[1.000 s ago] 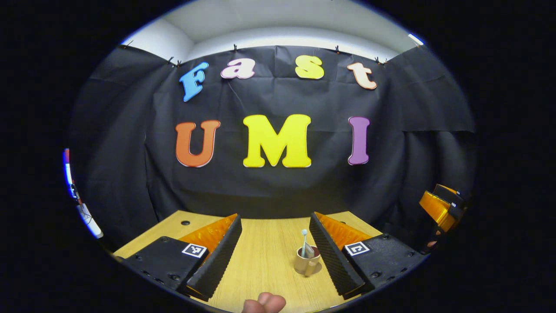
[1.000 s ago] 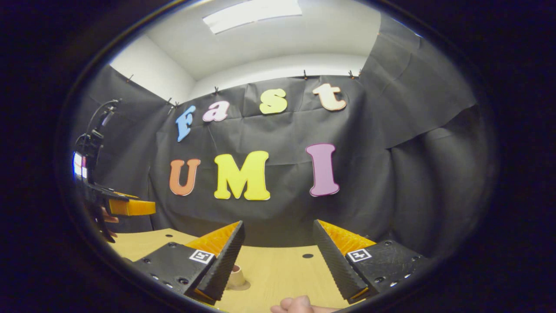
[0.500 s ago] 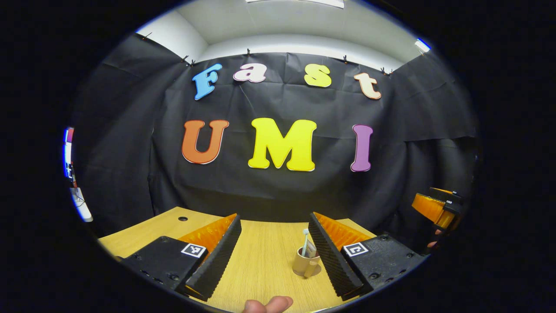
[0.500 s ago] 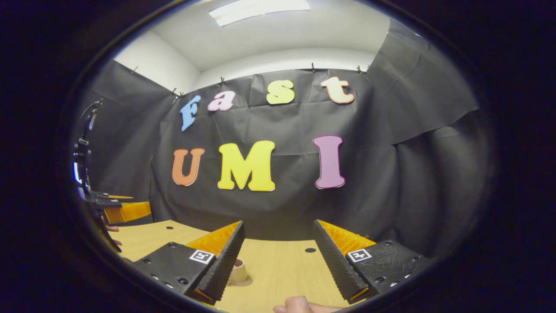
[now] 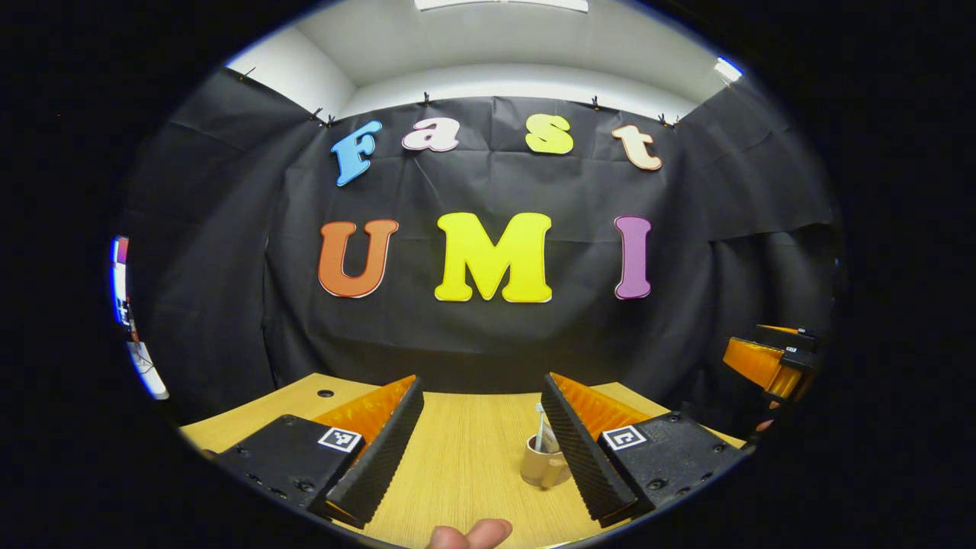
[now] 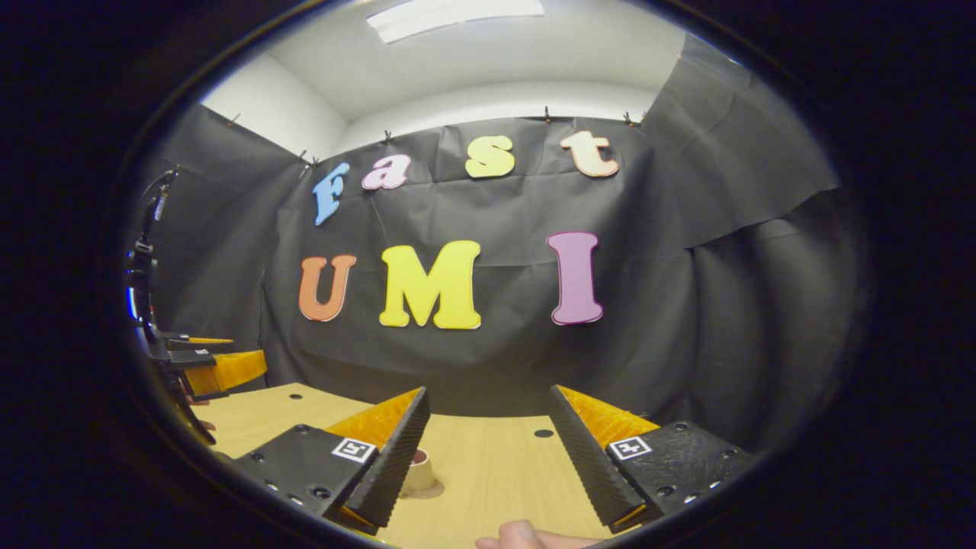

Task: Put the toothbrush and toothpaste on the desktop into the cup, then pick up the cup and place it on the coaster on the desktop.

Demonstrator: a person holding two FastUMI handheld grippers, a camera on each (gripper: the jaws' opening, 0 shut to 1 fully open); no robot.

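The small beige ceramic cup with a handle (image 5: 543, 462) stands upright on the light wooden counter (image 5: 465, 457), just beside the inner edge of the left gripper's right finger and partly hidden behind it. Out of the cup rises the thin white toothbrush (image 5: 540, 428), and next to it a flat pale piece shows that is likely the toothpaste tube (image 5: 550, 443); I cannot tell this for sure. Under the cup, whether a coaster lies there is not clear in the left gripper view. In the right gripper view the same cup (image 6: 418, 473) shows behind the tip of that gripper's left finger, and it seems to rest on a flat round tan coaster (image 6: 433, 490). The left gripper (image 5: 480, 446) has its fingers wide apart, with nothing between them but bare counter. The right gripper (image 6: 488, 450) also has its fingers wide apart and holds nothing. A fingertip of the person's hand (image 5: 469, 533) shows at the bottom edge between the left fingers, and another hand (image 6: 526, 536) shows at the bottom between the right fingers.
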